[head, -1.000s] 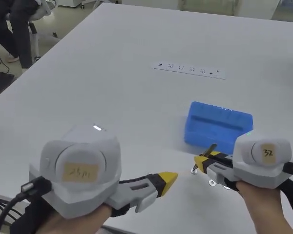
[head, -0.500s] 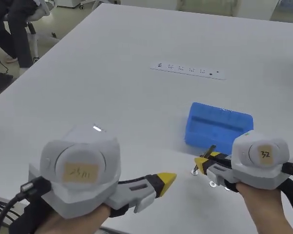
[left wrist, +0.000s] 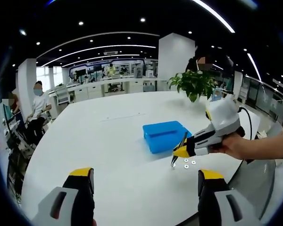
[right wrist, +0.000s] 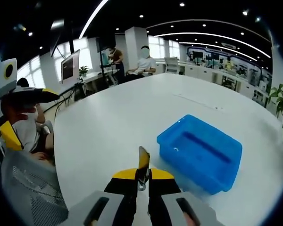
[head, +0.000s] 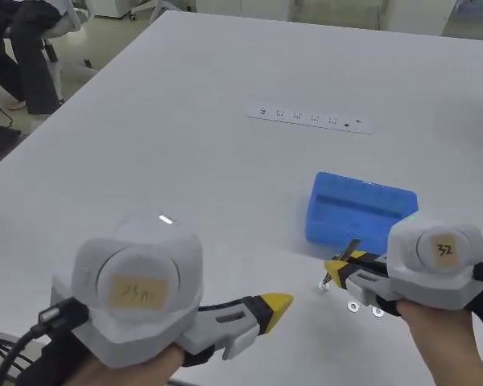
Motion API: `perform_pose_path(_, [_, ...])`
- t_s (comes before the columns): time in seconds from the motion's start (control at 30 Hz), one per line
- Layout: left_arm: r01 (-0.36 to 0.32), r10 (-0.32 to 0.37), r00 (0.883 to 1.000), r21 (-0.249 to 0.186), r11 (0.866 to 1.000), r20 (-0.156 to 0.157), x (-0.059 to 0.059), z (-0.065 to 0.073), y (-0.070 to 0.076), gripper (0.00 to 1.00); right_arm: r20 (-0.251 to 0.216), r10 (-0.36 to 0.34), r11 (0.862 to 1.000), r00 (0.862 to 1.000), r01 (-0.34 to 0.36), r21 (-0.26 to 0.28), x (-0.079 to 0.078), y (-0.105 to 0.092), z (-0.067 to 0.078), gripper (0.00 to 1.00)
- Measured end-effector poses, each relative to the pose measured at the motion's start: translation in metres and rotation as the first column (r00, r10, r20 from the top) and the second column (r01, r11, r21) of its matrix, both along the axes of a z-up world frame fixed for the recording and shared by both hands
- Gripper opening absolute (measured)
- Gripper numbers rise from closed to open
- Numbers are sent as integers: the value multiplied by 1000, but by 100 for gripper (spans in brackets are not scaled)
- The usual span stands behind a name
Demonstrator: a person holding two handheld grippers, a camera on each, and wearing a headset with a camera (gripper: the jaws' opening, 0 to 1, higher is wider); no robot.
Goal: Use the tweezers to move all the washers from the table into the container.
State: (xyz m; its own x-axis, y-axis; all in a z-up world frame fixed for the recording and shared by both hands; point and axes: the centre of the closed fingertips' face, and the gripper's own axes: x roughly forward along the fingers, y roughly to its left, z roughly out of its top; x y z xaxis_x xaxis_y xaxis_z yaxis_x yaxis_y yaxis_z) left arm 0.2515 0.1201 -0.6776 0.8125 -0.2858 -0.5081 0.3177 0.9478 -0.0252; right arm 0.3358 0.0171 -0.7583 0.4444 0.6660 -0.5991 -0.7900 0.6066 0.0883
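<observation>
Two small metal washers [head: 352, 306] lie on the white table [head: 185, 161] just below my right gripper [head: 338, 269]. Its yellow-tipped jaws are shut on a pair of tweezers [head: 344, 259], whose tip points down at the table a little left of the washers. The blue container [head: 361, 211] stands open just beyond. In the right gripper view the tweezers [right wrist: 143, 162] rise between the closed jaws of the right gripper [right wrist: 142, 173], with the container [right wrist: 200, 150] ahead to the right. My left gripper [left wrist: 145, 175] is open and holds nothing; it faces the washers [left wrist: 186, 161] and the container [left wrist: 165, 136].
A white power strip [head: 310, 118] lies further back on the table. People sit at chairs beyond the table's far left edge [right wrist: 141, 63]. A potted plant [left wrist: 195, 84] stands past the container. The table edge runs close under both grippers.
The head camera has tipped slightly. Both grippers keep about the same places. A second washer now shows beside the first under the right gripper.
</observation>
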Motion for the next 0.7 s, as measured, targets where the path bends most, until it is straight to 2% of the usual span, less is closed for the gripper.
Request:
perform_pose_path(0.2, [8,-8,1000,2,1000,-12,-1,-3,-2,94,61,17,1000,998,-19,23,14,3,36,4])
perform_pose_path(0.37, [15,-15,1000,5,1000,-22,-3,-5,-3,94,118,10,999,993,-13,30,30,3,57,4])
perform_pose_path(0.57, [24,-23,999,13,1000,-29,-4,-7,-4,94,158,-12,1000,987,8,23,51,-1,66,4])
perform_pose_path(0.7, [26,-25,999,17,1000,-33,-4,-8,-3,95,168,-28,1000,985,26,10,64,-4,61,4])
